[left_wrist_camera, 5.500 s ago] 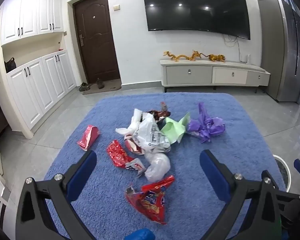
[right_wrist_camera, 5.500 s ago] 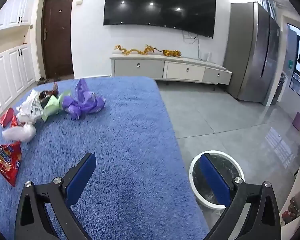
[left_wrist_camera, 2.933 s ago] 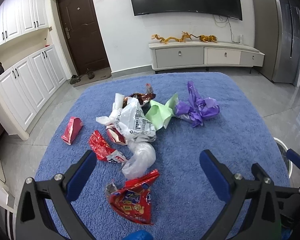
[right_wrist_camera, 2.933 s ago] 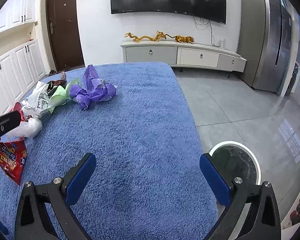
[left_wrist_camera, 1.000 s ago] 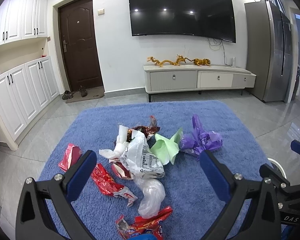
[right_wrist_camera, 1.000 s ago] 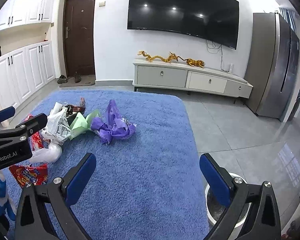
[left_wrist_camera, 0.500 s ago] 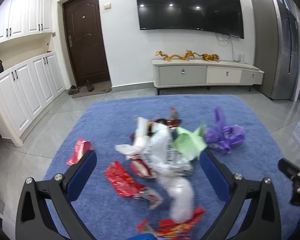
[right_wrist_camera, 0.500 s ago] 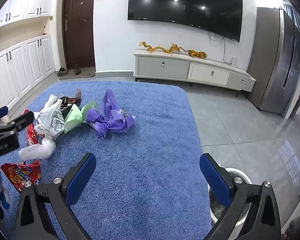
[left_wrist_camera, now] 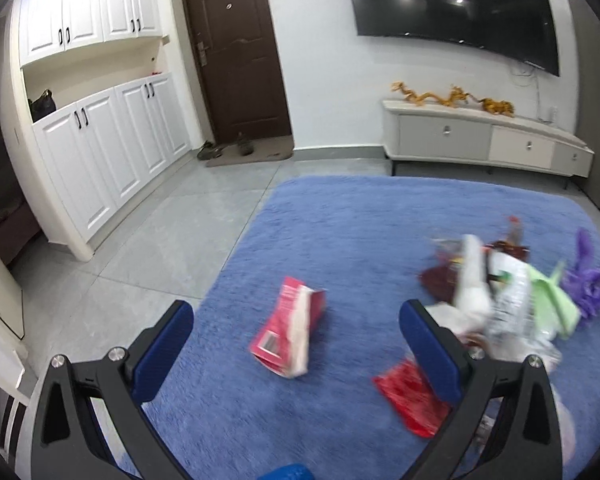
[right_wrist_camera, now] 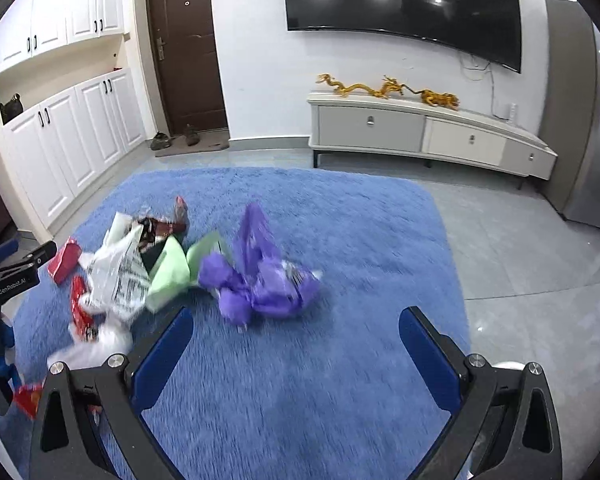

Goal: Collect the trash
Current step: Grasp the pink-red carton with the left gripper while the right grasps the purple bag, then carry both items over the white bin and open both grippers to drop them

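Trash lies scattered on a blue rug (left_wrist_camera: 340, 216) (right_wrist_camera: 340, 360). A red and white carton (left_wrist_camera: 290, 326) (right_wrist_camera: 63, 261) lies straight ahead of my open left gripper (left_wrist_camera: 296, 344), just beyond its fingertips. A crumpled purple bag (right_wrist_camera: 260, 284) (left_wrist_camera: 590, 284) lies in front of my open right gripper (right_wrist_camera: 296, 344). Between them sit a white printed bag (right_wrist_camera: 118, 272) (left_wrist_camera: 508, 312), green paper (right_wrist_camera: 172, 272) (left_wrist_camera: 552, 300) and a red wrapper (left_wrist_camera: 412, 398) (right_wrist_camera: 78, 304). Both grippers hold nothing. The left gripper's body (right_wrist_camera: 8, 280) shows at the right wrist view's left edge.
A white bin's rim (right_wrist_camera: 508, 365) peeks out behind my right finger, off the rug's right side. A low TV cabinet (right_wrist_camera: 428, 136) stands along the far wall. White cupboards (left_wrist_camera: 100, 152) and a brown door (left_wrist_camera: 236, 64) line the left. Grey tile floor surrounds the rug.
My left gripper has swung left, so the red carton now lies between its fingers and the pile sits to the right. My right gripper has turned left toward the purple bag.
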The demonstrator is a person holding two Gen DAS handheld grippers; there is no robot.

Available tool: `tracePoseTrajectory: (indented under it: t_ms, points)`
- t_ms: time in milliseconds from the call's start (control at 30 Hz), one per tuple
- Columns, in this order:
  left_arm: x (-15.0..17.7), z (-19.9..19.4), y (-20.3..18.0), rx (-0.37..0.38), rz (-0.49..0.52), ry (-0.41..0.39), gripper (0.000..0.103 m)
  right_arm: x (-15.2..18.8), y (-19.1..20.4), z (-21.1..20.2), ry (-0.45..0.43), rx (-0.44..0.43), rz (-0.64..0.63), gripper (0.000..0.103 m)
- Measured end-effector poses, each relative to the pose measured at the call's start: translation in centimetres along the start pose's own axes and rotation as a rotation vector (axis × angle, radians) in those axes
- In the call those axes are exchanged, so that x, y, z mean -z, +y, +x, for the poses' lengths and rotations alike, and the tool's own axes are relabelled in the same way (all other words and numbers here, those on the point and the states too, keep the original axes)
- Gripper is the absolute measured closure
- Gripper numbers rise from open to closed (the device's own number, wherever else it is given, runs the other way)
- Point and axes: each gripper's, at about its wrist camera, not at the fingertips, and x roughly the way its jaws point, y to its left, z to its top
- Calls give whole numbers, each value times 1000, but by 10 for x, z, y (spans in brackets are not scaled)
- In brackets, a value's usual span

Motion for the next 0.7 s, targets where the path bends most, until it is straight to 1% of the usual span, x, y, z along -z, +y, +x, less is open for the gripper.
tracePoseTrajectory:
  t_ms: [33, 100, 167, 233, 367, 400, 433, 467, 500, 533, 567, 600, 633, 667, 700]
  points:
    - [-2, 7, 2, 11, -2, 22, 0, -5, 0, 7, 3, -16, 1, 0]
    - [-7, 24, 6, 83, 9, 97, 0, -12, 0, 18, 14, -37, 5, 4]
    - [-10, 35, 7, 72, 12, 114, 0, -17, -2, 31, 32, -58, 14, 6]
    - [-12, 46, 7, 93, 9, 140, 0, -21, -5, 47, 63, -70, 29, 13]
    - [-11, 61, 5, 114, 5, 180, 0, -20, -12, 73, 116, -102, 67, 21]
    - [-9, 65, 5, 121, 4, 199, 2, -20, -13, 75, 123, -107, 73, 24]
    - [-8, 69, 3, 126, 9, 213, 6, -18, -15, 79, 134, -114, 80, 30]
    - [-5, 72, 1, 131, 19, 229, 21, -18, -16, 81, 138, -120, 86, 35]
    - [-3, 77, -1, 136, 27, 248, 38, -17, -18, 81, 139, -133, 97, 46]
    - [0, 81, -3, 141, 29, 269, 44, -15, -22, 82, 144, -138, 108, 52]
    - [3, 84, -4, 155, 23, 282, 52, -14, -23, 81, 148, -135, 107, 52]
    - [4, 81, -5, 170, 14, 273, 61, -12, -25, 79, 147, -141, 107, 54]
    - [5, 78, -5, 179, 14, 273, 67, -11, -26, 76, 147, -145, 107, 56]
    - [4, 73, -6, 191, 12, 268, 73, -8, -28, 72, 142, -147, 107, 57]
    - [4, 68, -7, 191, 12, 255, 73, -8, -26, 69, 135, -144, 107, 58]
